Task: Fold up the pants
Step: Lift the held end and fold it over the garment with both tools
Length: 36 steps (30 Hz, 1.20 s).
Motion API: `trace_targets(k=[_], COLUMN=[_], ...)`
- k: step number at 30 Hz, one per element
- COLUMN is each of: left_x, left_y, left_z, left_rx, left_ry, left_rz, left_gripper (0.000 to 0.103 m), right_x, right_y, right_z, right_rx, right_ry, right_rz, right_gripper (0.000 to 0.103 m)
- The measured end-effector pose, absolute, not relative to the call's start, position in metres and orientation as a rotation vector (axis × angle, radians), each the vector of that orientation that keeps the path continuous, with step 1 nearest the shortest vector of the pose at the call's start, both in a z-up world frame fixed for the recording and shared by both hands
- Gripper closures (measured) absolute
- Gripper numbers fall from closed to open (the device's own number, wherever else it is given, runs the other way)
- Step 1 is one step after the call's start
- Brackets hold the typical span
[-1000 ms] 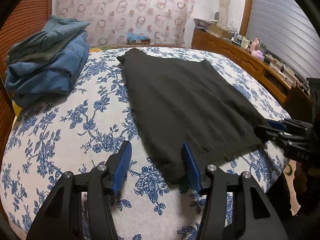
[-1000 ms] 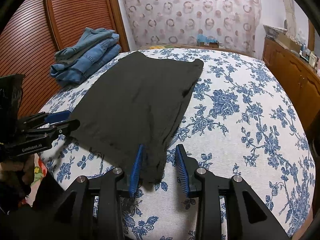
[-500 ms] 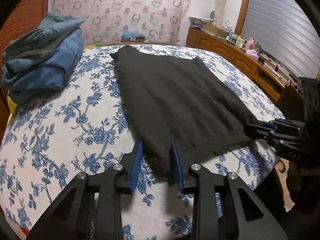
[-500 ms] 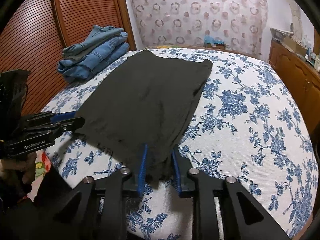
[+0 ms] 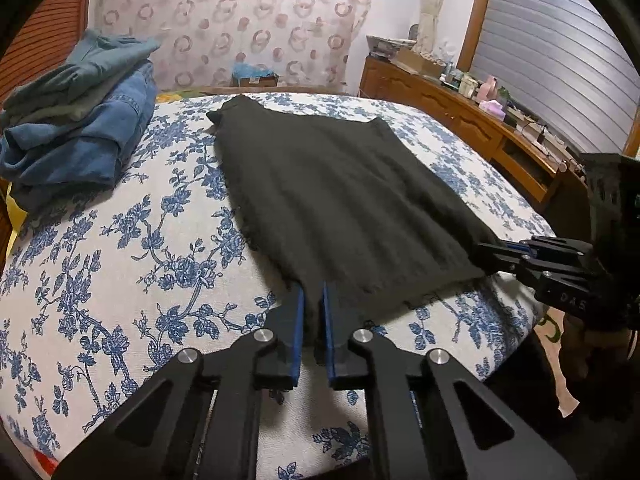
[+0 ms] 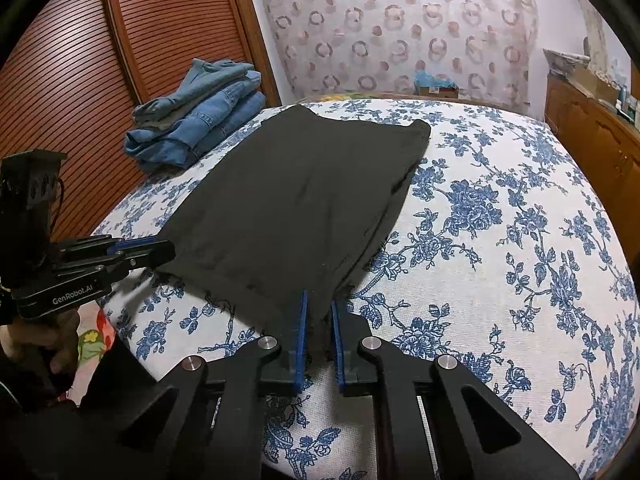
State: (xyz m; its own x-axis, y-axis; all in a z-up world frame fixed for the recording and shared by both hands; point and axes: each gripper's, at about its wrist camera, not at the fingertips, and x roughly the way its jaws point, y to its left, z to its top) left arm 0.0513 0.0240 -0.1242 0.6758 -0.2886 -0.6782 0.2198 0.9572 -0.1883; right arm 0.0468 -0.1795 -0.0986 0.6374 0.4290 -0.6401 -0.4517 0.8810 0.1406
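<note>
The left gripper (image 5: 313,312) has drawn its blue pads together since a second ago, when they stood well apart on either side of the hem; now they pinch the near left corner of the black pants (image 5: 340,204). The right gripper (image 6: 319,316) has done the same at the near right corner, its pads narrowed from a loose straddle to a clamp on the cloth. With both near corners held, the grasp step looks finished and the cloth seems ready to be lifted and carried over for the next fold.

The pants lie flat on the blue floral bedspread (image 5: 120,248), already folded into a rough rectangle. The long axis runs from the grippers toward the far wall, the held edge nearest the grippers and the far edge toward the patterned curtain (image 5: 240,24). Which end is the waistband I cannot tell; the dark fabric hides the detail. A stack of folded jeans (image 5: 76,120) sits well apart to the left.
</note>
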Motion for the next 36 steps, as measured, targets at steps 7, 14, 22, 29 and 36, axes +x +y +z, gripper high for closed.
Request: trace_targets(k=[7,14,22,29,36], left_x=[0.035,0.017,-0.001,0.020,0.068], left_y=[0.024,0.017,0.009,0.012,0.022], left_z=[-0.103,-0.081,-0.049,-0.039,-0.032], left_rx=[-0.106,-0.098,-0.082,-0.069,-0.055], left_ry=[0.740,0.700,0.633,0.602,0.580], left_rz=[-0.325,-0.374,-0.425,-0.397,-0.333], left_gripper=[0.094,0.094,0.094,0.095,0.095], right_x=[0.034,0.013,-0.009,0.009,0.059], right_y=[-0.187,-0.196,-0.202,-0.205,-0.195], right_z=[-0.083,-0.061,-0.035,-0.024,-0.018], right_rx=[-0.014,0.002,0.024,0.033,0.046], right_ry=[0.703,0.674,0.629,0.587,0.565], right_rz=[0.533,0.572,0.622,0.595,0.531], right_gripper=[0.093,0.093,0.093,0.093,0.093])
